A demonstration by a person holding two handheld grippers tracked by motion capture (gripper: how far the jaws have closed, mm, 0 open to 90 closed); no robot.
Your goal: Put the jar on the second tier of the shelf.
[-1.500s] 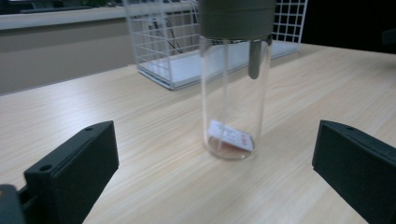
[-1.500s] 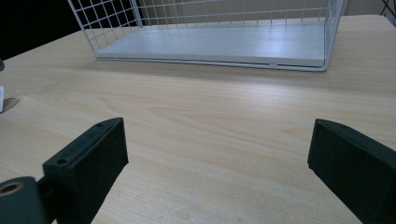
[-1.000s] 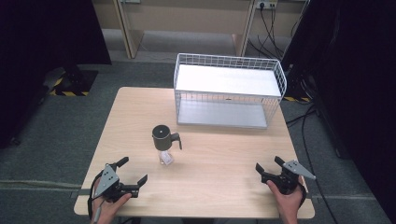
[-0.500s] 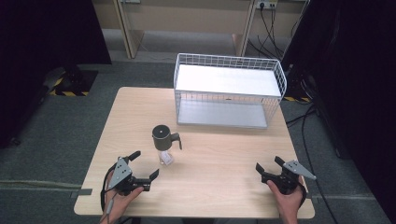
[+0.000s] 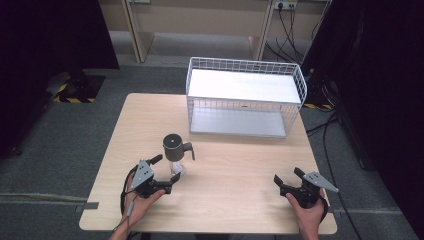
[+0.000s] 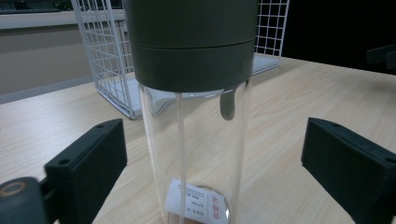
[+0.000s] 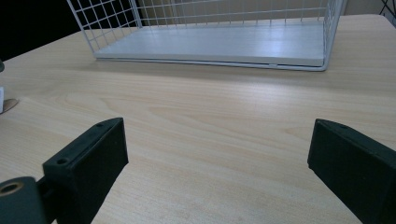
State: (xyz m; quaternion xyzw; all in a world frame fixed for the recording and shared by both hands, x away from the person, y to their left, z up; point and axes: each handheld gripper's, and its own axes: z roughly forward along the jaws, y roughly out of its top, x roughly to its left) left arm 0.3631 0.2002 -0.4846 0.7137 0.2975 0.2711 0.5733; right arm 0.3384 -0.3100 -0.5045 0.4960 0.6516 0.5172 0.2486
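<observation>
Left gripper (image 5: 168, 169) has moved up from the table's near-left edge over the last second and now has its jaws spread wide either side of the clear glass bottle with a dark grey-green lid (image 5: 175, 154), not touching it yet, so the grab looks about to start; the bottle stands upright at mid-left on the light wooden table (image 5: 235, 165), well in front of the white wire basket (image 5: 244, 97). Right gripper (image 5: 288, 180) hasn't budged, jaws wide and empty at the near-right edge. White sticker under the bottle's base (image 6: 198, 205) has red and black print, too small to read.
</observation>
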